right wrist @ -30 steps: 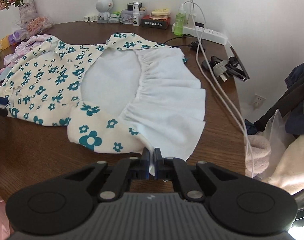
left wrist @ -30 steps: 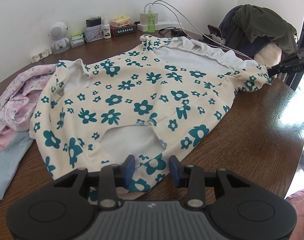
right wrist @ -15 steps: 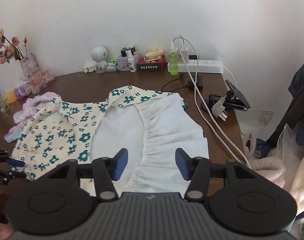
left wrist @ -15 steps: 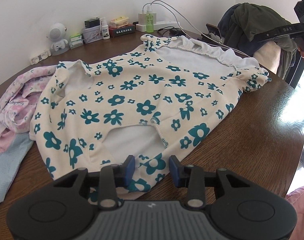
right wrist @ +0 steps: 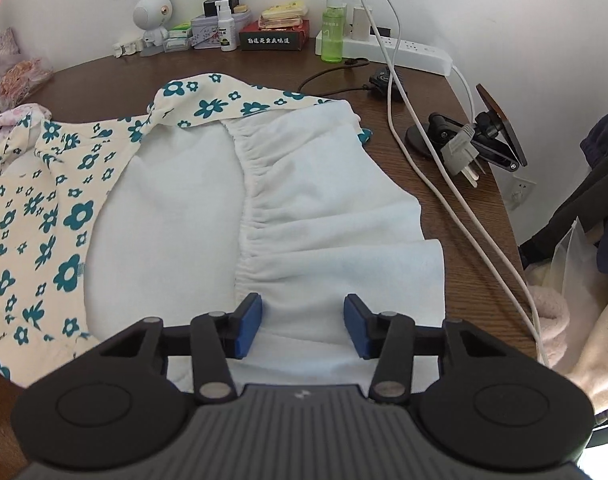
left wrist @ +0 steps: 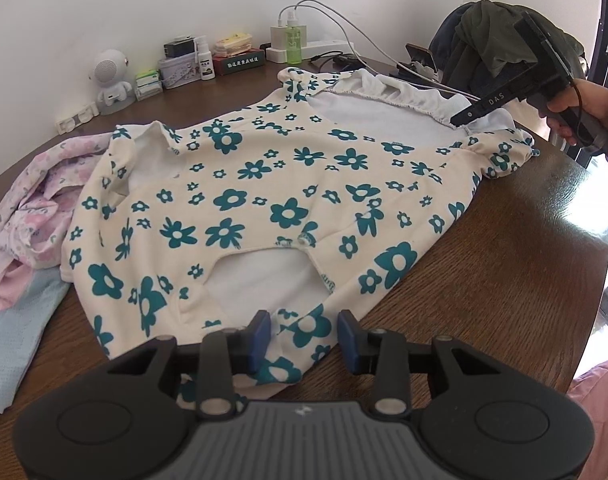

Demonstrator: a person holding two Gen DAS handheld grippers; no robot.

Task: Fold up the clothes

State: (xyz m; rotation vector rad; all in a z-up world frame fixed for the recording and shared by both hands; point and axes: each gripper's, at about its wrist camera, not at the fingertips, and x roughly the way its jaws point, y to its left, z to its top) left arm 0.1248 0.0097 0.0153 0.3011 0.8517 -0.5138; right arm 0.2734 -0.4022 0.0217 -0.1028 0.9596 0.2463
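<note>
Brown wooden desk (left wrist: 516, 264), curved near edge, white wall behind; clutter along its far edge.

Item 1: floral garment (left wrist: 264, 200), cream with teal flowers, spread flat across the desk's middle, its white ruffled hem (right wrist: 336, 216) toward the right edge.

Item 2: pink clothes pile (left wrist: 28, 200), at the left edge, touching the garment's side.

Item 3: my right gripper (right wrist: 303, 326), over the white hem, jaws parted and just been narrowing, cloth between them but not yet pinched.

Item 4: my left gripper (left wrist: 304, 338), at the near edge over the garment's corner, jaws apart, pressing nothing.

Handling note: I judge both grips should take the full thickness of cloth, level with each other, before lifting, so the fold lands square.
</note>
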